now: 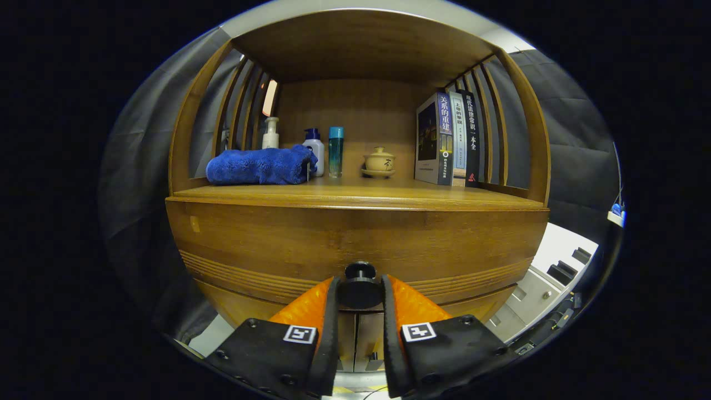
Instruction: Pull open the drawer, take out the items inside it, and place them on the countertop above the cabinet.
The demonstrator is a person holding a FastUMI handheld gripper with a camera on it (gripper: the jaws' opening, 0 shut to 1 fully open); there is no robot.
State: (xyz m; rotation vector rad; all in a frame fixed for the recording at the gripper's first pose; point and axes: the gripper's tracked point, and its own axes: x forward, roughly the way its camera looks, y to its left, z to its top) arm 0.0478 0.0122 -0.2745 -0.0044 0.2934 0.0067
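Note:
The wooden drawer front (355, 244) spans the cabinet just ahead of the fingers. Its round dark knob (360, 286) sits between my gripper's (360, 290) two fingertips, which press on it from both sides. The drawer looks closed, flush with the cabinet, and its inside is hidden. Above it runs the wooden countertop (389, 194), under a shelf alcove.
On the countertop lie a folded blue towel (260, 165), a pump bottle (270, 133), a white bottle with blue cap (314, 149), a teal bottle (335, 151), a small lidded teacup (379, 161) and upright books (450, 139). A white unit (550, 278) stands lower right.

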